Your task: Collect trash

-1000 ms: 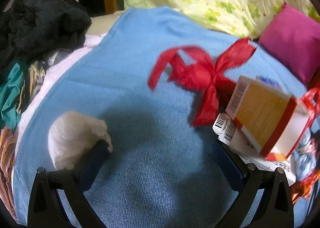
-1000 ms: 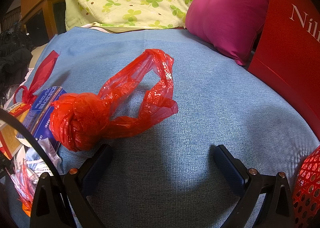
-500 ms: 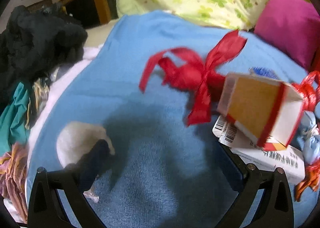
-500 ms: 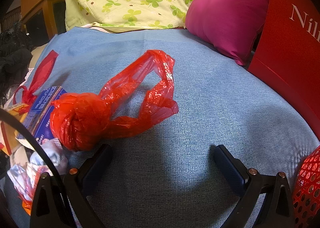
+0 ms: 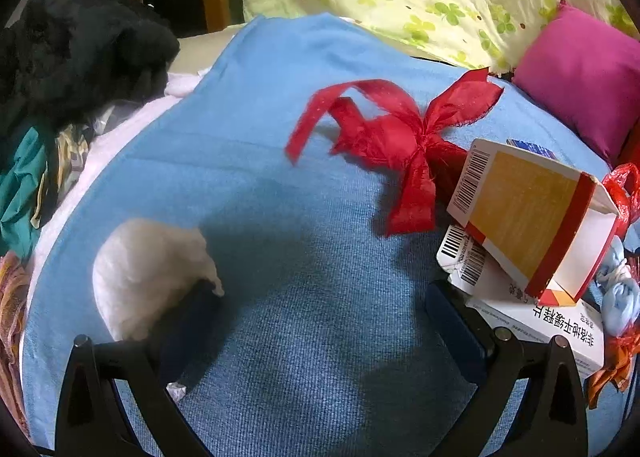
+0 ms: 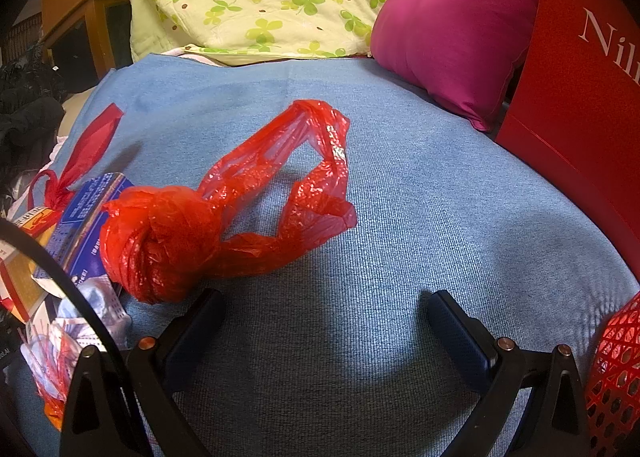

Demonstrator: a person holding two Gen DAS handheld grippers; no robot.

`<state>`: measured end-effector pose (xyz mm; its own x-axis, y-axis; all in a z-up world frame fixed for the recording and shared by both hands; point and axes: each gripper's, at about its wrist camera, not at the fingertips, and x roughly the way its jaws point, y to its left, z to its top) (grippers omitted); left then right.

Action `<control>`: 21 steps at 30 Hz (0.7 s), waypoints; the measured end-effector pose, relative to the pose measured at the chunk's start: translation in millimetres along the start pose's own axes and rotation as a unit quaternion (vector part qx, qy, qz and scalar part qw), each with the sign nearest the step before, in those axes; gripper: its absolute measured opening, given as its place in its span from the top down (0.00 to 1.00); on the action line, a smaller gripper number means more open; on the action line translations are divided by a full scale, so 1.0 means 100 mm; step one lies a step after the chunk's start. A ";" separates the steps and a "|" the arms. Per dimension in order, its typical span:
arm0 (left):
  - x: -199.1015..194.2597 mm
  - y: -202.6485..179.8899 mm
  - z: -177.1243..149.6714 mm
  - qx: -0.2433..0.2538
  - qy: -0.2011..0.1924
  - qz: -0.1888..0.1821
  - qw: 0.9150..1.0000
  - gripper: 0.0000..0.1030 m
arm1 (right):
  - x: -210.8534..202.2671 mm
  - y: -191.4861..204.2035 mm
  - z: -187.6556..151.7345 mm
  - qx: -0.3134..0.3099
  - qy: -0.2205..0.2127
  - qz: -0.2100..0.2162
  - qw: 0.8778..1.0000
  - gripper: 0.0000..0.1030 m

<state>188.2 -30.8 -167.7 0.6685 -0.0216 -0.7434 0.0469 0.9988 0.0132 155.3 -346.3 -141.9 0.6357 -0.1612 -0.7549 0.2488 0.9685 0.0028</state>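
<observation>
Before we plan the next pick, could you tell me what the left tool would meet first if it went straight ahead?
Probably the blue blanket, since the left tool points at bare cloth. Further on lies the red ribbon bow, though depth is unclear. The white wad sits beside its left finger.

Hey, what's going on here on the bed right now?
A person is collecting trash off a blue blanket with two handheld grippers. The left gripper is open, its left finger beside a white tissue wad. The right gripper is open near a knotted red plastic bag. Neither holds anything. Cardboard boxes and a red ribbon lie between.
</observation>
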 end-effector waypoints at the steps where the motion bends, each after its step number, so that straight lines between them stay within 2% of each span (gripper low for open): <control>1: 0.02 0.01 0.02 0.000 0.000 0.000 1.000 0.00 | 0.00 0.00 0.00 0.000 0.000 0.000 1.000 0.00; 21: 0.02 0.01 0.01 0.001 0.000 0.001 1.000 0.00 | 0.00 0.00 0.00 0.000 0.000 0.000 1.000 0.00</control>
<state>190.7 -29.7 -168.6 0.6687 -0.0201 -0.7432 0.0468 0.9988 0.0151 154.9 -346.0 -142.0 0.6356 -0.1612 -0.7550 0.2487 0.9686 0.0026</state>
